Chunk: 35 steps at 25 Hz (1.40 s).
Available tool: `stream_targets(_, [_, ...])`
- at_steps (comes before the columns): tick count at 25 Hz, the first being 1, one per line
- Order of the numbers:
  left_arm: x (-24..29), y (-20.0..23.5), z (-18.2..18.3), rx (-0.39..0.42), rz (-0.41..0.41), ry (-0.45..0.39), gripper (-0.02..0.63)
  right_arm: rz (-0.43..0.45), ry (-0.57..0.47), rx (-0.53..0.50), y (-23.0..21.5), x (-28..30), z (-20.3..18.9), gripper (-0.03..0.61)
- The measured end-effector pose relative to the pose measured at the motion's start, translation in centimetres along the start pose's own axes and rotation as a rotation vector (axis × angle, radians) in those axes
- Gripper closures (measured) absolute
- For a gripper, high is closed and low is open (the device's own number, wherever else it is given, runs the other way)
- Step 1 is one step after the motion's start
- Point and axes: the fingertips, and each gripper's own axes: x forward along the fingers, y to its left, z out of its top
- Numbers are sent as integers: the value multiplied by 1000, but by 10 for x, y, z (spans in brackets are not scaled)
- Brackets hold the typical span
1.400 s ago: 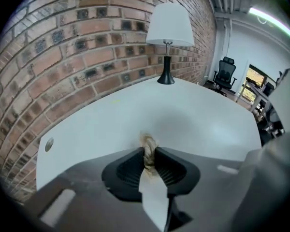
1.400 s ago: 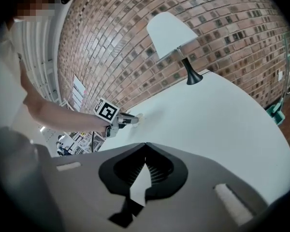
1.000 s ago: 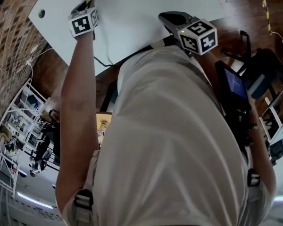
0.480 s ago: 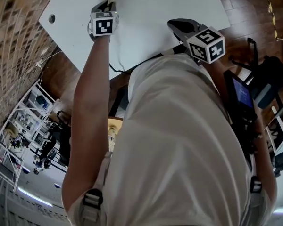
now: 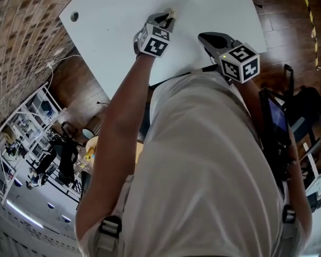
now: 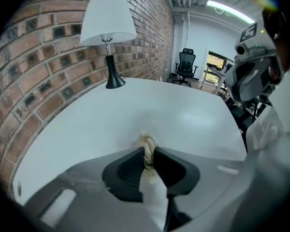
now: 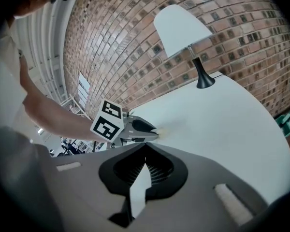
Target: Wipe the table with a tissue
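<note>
My left gripper (image 6: 149, 152) is clamped on the tissue (image 6: 148, 143). Both pads press a twisted beige wad of it, and its frayed end pokes out just past the tips. That end meets the table (image 6: 135, 105), a bare white top spreading ahead of the jaws. In the head view this gripper points steeply down onto the top, a little in from the near edge, with my bare forearm (image 5: 113, 133) stretched out behind it. Far ahead of the left jaws and off to their left, a lamp (image 6: 108, 30) with a white shade and black foot stands on the table against the brick wall (image 6: 34, 66). Beyond the table's far end is a black chair (image 6: 185, 64).

My right gripper (image 7: 145, 146) is empty, its tips brought together with nothing between them. Only a sliver of white table shows through the gap lower down between the fingers. It sits over the table's near edge, tilted gently down; I cannot tell whether it touches the top. Just ahead of its tips and slightly left is the left gripper, the tissue end a pale smudge at its nose. The two grippers are near each other but apart.
</note>
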Motion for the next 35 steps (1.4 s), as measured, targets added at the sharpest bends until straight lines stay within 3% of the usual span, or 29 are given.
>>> stream_targets(6, [-42,45,-30,-168,181,-56,543,25,19,-40,1,13,11,570])
stream_targets(10, [-59,84,-53,-247,231,-62,541,52,50,-56,22,33,6,569])
stream_targets(13, [-46,96,-44,-230,198,-83,541,48,72,-45,34,46,0,569])
stream_targets(18, [-6,71,-17,-79,127,-47,541,11,90,-33,35,43,-11,569])
stream_targets(22, [-4,88,-27,-112,145,-41,541,-23,91,-34,37,48,-12,570])
stream_targets(24, [-14,109,-43,-175,194,-37,541,-21,97,-38,42,54,-12,569])
stream_targets(29, [-51,157,-111,-479,311,-27,541,16,116,-55,55,72,-9,570])
stream_targets(35, [-90,184,-173,-661,398,-42,541,68,159,-107,73,87,-5,569])
